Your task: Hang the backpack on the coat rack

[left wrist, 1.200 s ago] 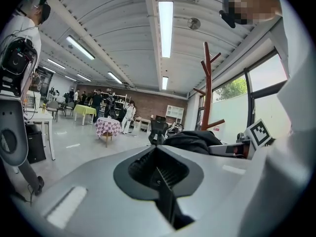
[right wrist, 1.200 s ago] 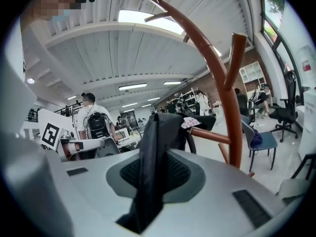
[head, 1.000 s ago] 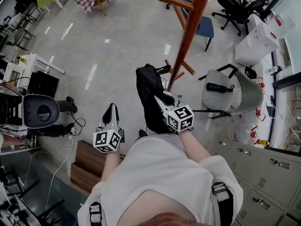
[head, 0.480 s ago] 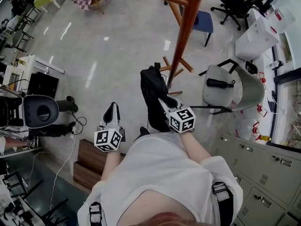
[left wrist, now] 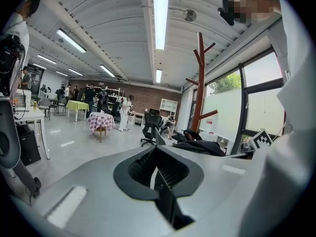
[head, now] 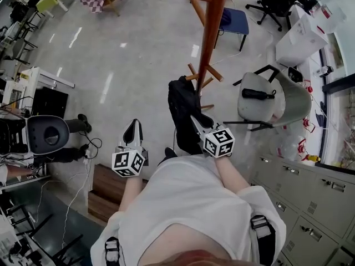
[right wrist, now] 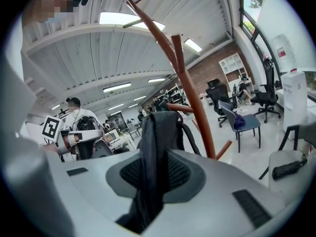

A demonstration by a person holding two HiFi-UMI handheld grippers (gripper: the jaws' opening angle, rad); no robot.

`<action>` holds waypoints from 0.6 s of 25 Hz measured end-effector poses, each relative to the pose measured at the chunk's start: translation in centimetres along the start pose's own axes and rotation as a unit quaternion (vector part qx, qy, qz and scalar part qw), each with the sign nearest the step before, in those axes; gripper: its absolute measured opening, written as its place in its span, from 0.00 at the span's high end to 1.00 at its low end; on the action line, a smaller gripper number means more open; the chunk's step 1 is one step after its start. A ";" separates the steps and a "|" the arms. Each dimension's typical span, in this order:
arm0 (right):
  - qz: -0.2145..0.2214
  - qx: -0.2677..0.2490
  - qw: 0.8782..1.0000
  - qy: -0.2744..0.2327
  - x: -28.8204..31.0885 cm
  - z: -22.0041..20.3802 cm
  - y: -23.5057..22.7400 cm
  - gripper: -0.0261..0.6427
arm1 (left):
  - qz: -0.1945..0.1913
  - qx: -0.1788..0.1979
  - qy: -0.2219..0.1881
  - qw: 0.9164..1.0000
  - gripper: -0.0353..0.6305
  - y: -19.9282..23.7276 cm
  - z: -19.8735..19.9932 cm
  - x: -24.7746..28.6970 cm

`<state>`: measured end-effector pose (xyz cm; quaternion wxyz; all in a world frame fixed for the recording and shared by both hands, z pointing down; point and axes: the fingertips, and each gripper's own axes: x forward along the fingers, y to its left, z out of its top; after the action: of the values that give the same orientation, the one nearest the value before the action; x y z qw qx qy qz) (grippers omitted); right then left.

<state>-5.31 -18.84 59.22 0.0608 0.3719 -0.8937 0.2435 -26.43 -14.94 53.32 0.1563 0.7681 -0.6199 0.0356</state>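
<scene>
The black backpack [head: 184, 112] hangs from my right gripper [head: 198, 122], which is shut on a fold of its fabric. In the right gripper view the backpack [right wrist: 159, 132] rises dark between the jaws of the right gripper [right wrist: 154, 169]. The reddish wooden coat rack [head: 209, 35] stands just beyond and right of the bag, its base prongs beside it; its pole [right wrist: 195, 102] shows close behind the bag. My left gripper [head: 132, 131] is held out to the left, shut with nothing in it. From the left gripper [left wrist: 157, 136] the backpack [left wrist: 203, 146] and rack [left wrist: 200, 83] lie to the right.
A grey chair [head: 277, 101] with a black object on its seat stands right of the rack, a blue chair [head: 234, 22] behind it. Cabinets [head: 310, 204] line the right wall. A wooden step [head: 105, 193] and a grey round machine [head: 47, 133] sit at the left.
My right gripper has carried the backpack a little rightward and lower, closer to the rack's pole. The left gripper has hardly moved.
</scene>
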 end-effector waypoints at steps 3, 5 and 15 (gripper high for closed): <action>-0.006 0.001 1.000 0.001 -0.2 0.0 -0.5 0.83 | -0.007 0.002 0.001 1.000 0.93 -0.5 0.1 0.4; -0.008 0.001 1.000 0.003 -0.3 -0.1 -0.8 0.83 | -0.010 0.004 0.002 1.000 0.93 -0.9 0.0 0.6; 0.003 0.027 1.000 0.005 -0.1 0.9 -2.4 0.83 | -0.018 0.009 0.005 1.000 0.93 -2.2 -0.1 1.2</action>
<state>-3.50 -20.62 59.35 0.0547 0.3699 -0.8873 0.2699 -24.02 -15.65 53.29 0.1528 0.7806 -0.6046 0.0419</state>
